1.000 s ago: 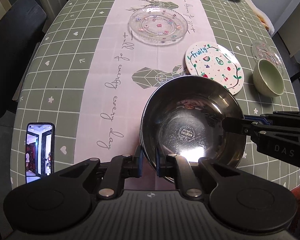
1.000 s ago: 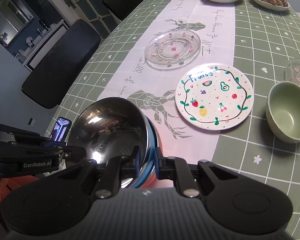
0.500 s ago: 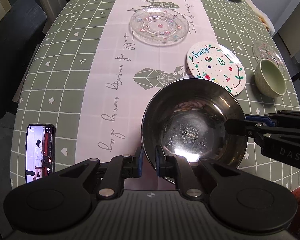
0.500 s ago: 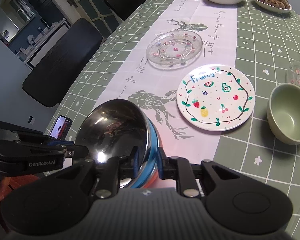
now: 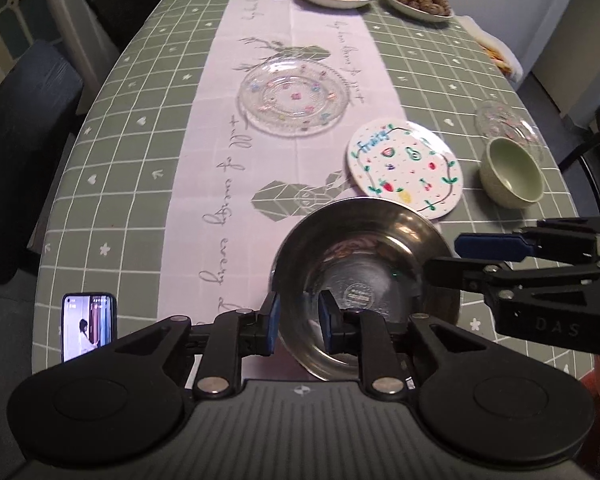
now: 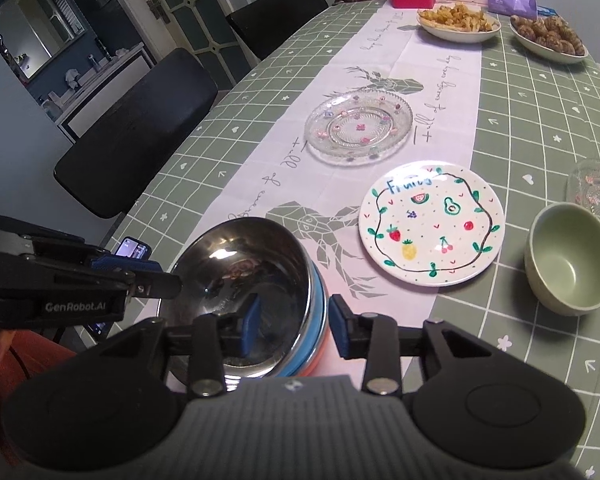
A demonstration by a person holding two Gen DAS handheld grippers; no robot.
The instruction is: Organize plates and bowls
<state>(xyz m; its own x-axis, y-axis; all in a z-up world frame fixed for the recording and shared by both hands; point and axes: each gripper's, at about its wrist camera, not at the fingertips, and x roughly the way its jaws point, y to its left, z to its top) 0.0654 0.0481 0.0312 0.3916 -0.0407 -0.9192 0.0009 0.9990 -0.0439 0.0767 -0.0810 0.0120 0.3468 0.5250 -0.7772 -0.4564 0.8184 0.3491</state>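
Steel bowl (image 5: 366,264) between parted fingers (image 5: 270,322)

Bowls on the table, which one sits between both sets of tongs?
The shiny steel bowl at the near edge: the left tongs and right tongs each straddle its rim. The green bowl stands apart, right of the fruit plate.

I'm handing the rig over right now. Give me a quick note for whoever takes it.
Left claw: jaws just opening, straddling the steel bowl's near rim, pads off it.
Right claw: also just opening, astride the opposite rim, not gripping.
Done: steel bowl set on a blue-and-orange stack at the table's near end.
Left: fruit plate, green bowl, large glass plate, small glass dish lie loose.
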